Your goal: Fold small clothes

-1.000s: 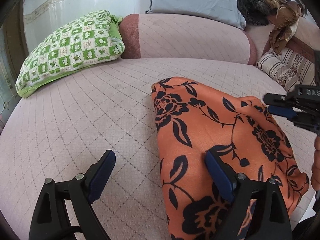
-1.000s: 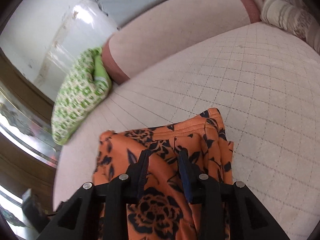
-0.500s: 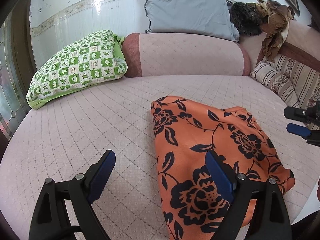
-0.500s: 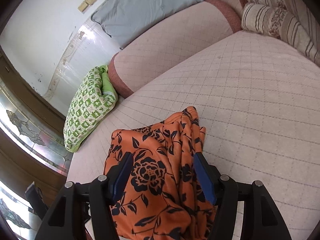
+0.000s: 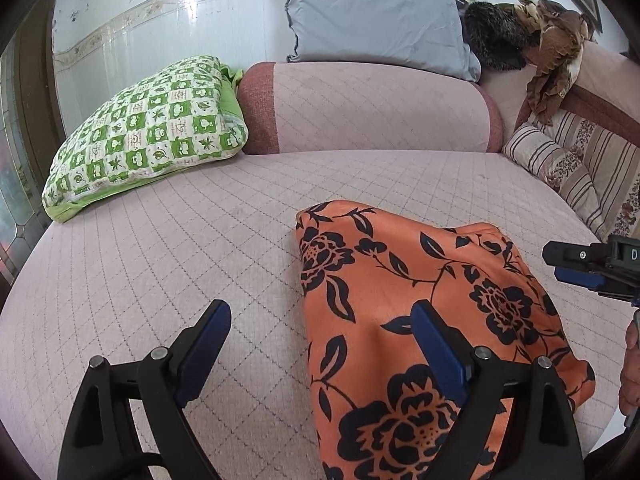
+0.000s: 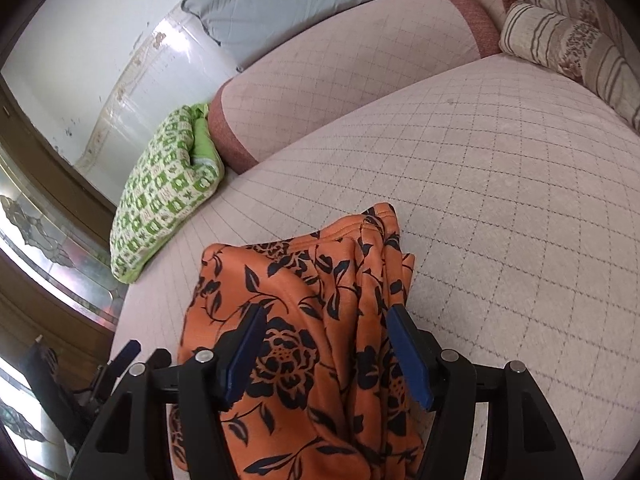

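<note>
Right tool (image 6: 324,344): its two blue-padded black fingers stand parted, one to either side of a raised ridge of the orange garment with a black flower-and-leaf print (image 6: 304,320). The pleated folds run between the pads, but neither pad presses on the fabric, so nothing is gripped. Left tool (image 5: 320,344): its jaws are spread wide and empty; the left finger (image 5: 204,344) hangs over bare bedding, and the right one sits over the near part of the garment without pinching it.

The garment lies in a folded, somewhat bunched bundle on the pale pink quilted bed cover with a diamond stitch pattern (image 5: 160,248), near the front edge of the bed. In the left wrist view the right tool shows at the far right edge, just beside the bundle's right side, with part of a person's hand (image 5: 631,364) below it.

Step in hand, as judged: a fold has been laid and released, and both tools are free for a fresh grasp. The bundle looks uneven, with loose pleats on its right side. The next move probably calls for pinching an edge or corner cleanly through all layers, then flattening or folding once more; the slippery-looking fabric may slide apart.

Beyond: a green-and-white checked pillow (image 5: 148,132), a pink bolster with reddish ends (image 5: 372,112), a grey cushion (image 5: 376,20).
</note>
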### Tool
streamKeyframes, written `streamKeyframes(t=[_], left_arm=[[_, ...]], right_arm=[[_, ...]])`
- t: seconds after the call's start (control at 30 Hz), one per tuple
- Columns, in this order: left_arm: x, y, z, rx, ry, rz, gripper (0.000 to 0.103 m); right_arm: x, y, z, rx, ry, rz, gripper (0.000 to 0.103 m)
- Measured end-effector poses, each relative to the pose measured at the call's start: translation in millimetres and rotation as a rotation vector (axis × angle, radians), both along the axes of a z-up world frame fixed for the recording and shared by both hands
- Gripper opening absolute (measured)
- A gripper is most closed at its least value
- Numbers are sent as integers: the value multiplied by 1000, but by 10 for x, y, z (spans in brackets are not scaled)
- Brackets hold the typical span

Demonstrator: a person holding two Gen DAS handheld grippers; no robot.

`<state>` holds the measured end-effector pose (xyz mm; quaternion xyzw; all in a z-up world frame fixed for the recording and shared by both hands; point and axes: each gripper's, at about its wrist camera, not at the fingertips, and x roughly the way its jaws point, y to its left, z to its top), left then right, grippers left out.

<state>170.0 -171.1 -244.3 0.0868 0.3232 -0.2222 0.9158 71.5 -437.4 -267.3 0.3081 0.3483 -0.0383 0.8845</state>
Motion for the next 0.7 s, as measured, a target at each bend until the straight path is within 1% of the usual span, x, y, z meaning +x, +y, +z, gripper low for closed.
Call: streamKeyframes(t=[0.23,0.4,0.43,0.53,0.6,0.7], left_arm=[[83,-6,-30,-4,15,7,91],[141,-5,-66,-17,46,-15,91],[170,0,-75,-30,65,-29,91],[306,42,-134,-98,176,-90,91],[416,91,-186,-130,241,-95,91],[562,171,-251,-181,327,-90,91]], right_arm=[[70,-37,-74,-34,31,13,66],[76,-94,-116,-37,41,26,66],[78,-111,-128,-39,45,28,67],[74,-169,-162,-16,42,47,69],[63,-213,-181,5,35,57,72],[37,-271,-206,23,34,68,73]])
